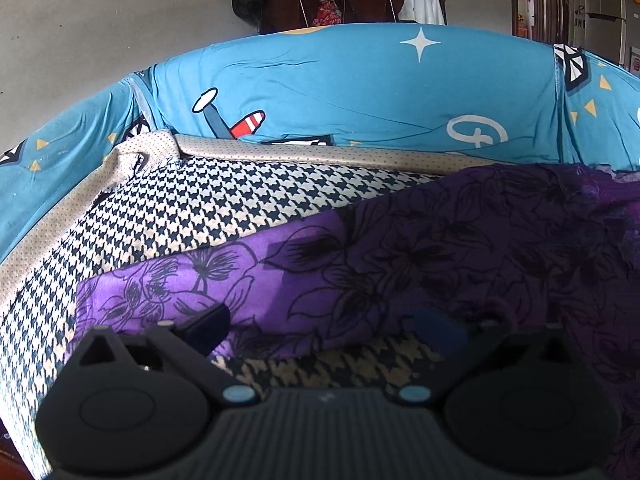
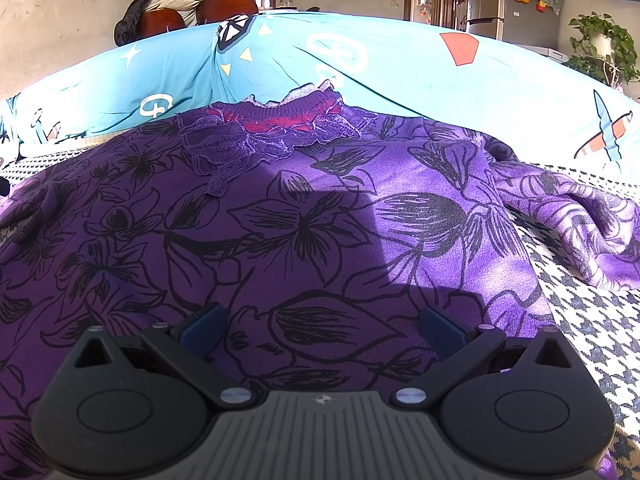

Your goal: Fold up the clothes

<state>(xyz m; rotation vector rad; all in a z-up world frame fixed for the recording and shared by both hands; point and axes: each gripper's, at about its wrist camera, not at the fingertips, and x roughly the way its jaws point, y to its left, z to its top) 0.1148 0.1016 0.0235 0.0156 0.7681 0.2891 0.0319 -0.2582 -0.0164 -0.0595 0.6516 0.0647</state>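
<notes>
While the purple flower top (image 2: 304, 216) lies flat on the black-and-white checked cover (image 1: 208, 200) of the sofa, near its blue back (image 1: 360, 88), the left tool (image 1: 324, 328) and the right tool (image 2: 322, 326) both hang over it, spread wide, holding nothing.

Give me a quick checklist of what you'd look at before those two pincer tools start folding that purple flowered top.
1. Left gripper open: ok, fingers spread, nothing between them.
2. Right gripper open: ok.
3. Purple top with black flower print lying flat: not ok, its right sleeve is rumpled.
4. Lace collar facing up: ok.
5. Left gripper at the top's edge: ok, the hem crosses between its fingers.
6. Black-and-white houndstooth cover smooth underneath: cannot tell.
</notes>
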